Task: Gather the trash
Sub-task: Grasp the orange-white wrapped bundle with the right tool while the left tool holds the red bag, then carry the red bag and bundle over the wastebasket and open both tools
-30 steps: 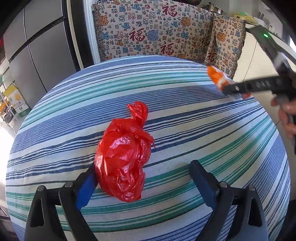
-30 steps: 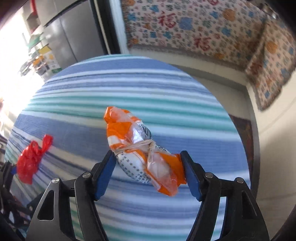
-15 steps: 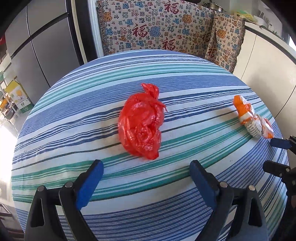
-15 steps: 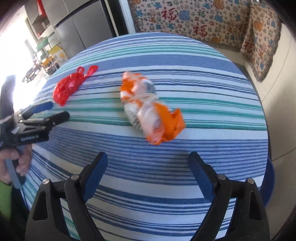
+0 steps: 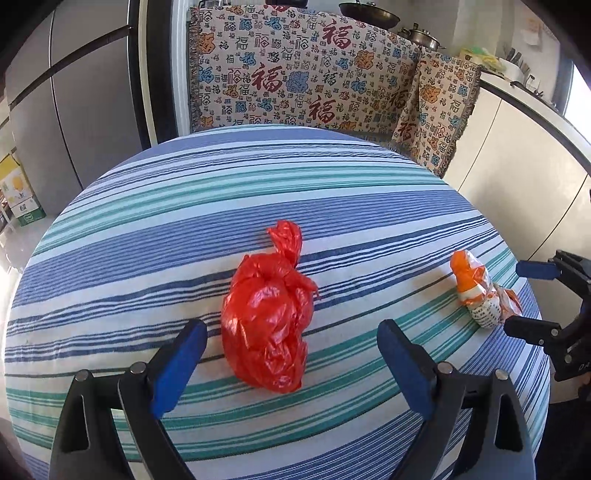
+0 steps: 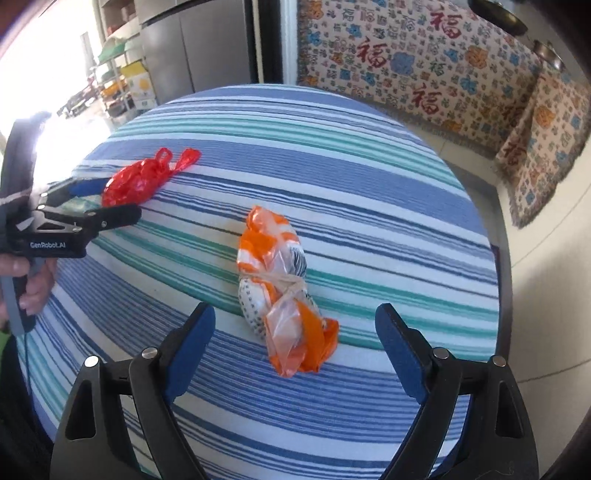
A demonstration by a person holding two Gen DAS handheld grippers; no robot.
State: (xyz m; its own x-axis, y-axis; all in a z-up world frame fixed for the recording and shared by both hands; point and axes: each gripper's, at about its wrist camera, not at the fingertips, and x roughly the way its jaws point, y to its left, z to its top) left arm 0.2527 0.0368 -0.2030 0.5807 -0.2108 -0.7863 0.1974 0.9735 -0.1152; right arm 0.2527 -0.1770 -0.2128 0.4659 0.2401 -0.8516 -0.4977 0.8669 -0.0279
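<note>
Open striped bench [image 5: 147,236] surrounds the red bag [image 5: 267,317] and the orange bundle [image 6: 284,288], which lie well apart.

A round table [image 5: 147,229] in a blue, white and green striped cloth fills the middle. Behind it, at twelve o'clock, a patterned blanket [image 5: 295,74] with red characters hangs. A grey fridge [image 5: 74,110] stands at ten o'clock, a cardboard box [image 5: 18,195] on the floor at nine, and pots [image 5: 421,35] at one o'clock.
</note>
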